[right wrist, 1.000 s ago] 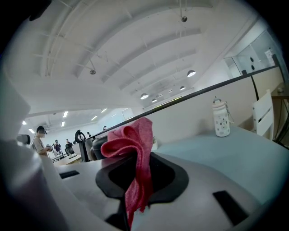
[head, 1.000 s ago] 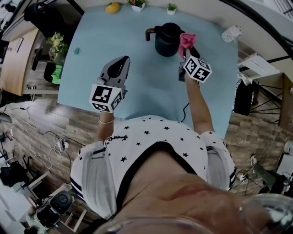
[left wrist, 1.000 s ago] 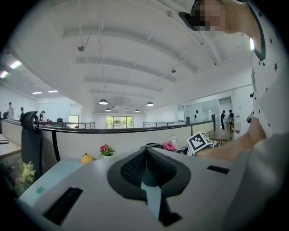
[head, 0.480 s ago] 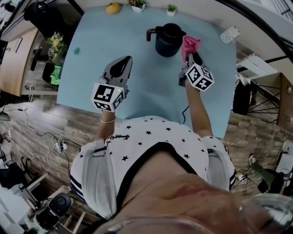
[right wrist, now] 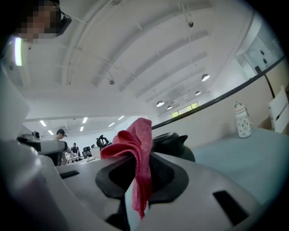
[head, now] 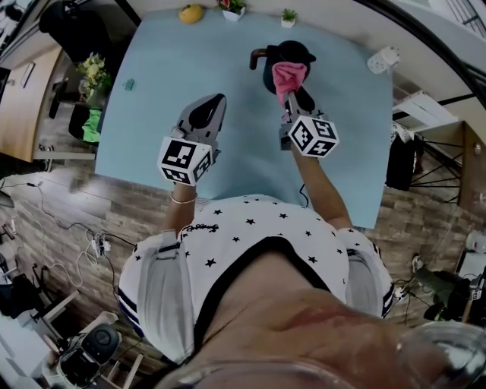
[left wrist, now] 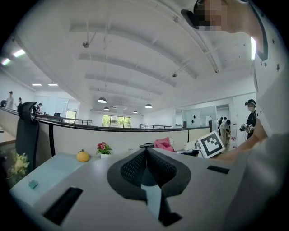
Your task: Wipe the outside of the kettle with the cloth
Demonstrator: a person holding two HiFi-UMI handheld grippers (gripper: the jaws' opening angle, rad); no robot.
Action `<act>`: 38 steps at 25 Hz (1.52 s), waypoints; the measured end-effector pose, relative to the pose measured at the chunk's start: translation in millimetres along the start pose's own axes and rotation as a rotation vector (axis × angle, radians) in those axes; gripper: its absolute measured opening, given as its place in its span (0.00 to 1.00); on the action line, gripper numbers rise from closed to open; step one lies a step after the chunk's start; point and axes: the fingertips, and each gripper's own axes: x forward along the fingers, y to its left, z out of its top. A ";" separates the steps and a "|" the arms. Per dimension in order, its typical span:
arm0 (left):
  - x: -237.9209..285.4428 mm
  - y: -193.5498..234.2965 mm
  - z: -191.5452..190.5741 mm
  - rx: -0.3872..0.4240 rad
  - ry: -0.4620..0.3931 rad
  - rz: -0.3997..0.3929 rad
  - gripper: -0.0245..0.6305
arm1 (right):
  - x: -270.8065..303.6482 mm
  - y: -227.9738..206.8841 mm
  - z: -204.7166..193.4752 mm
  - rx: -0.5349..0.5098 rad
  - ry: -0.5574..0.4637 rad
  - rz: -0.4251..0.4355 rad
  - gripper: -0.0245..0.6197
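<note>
Pink cloth (head: 289, 74) farther left, over kettle (head: 295, 52)

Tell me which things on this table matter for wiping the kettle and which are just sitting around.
For the job: kettle, pink cloth, right gripper holding it.

Lying about: yellow fruit, potted flowers, small green plant, power strip; left gripper idle, fingers shut.

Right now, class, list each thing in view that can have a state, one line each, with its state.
kettle: upright, lid on.
cloth: bunched, clamped in the right tool.
right tool: shut on the cloth.
left tool: shut, empty.
</note>
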 end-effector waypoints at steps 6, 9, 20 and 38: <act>-3.0 11.1 -7.2 -0.029 0.012 -0.002 0.08 | 26.5 25.0 -46.5 -0.009 0.128 0.039 0.15; -5.6 22.1 -10.0 -0.049 0.015 0.011 0.08 | 38.8 24.4 -62.5 -0.021 0.177 0.008 0.15; -4.4 39.5 -17.4 -0.068 0.045 0.027 0.08 | 51.7 2.3 -83.3 0.044 0.220 -0.085 0.15; 9.6 7.2 -13.4 -0.054 0.054 -0.014 0.08 | 11.1 -46.1 -59.1 0.063 0.154 -0.173 0.15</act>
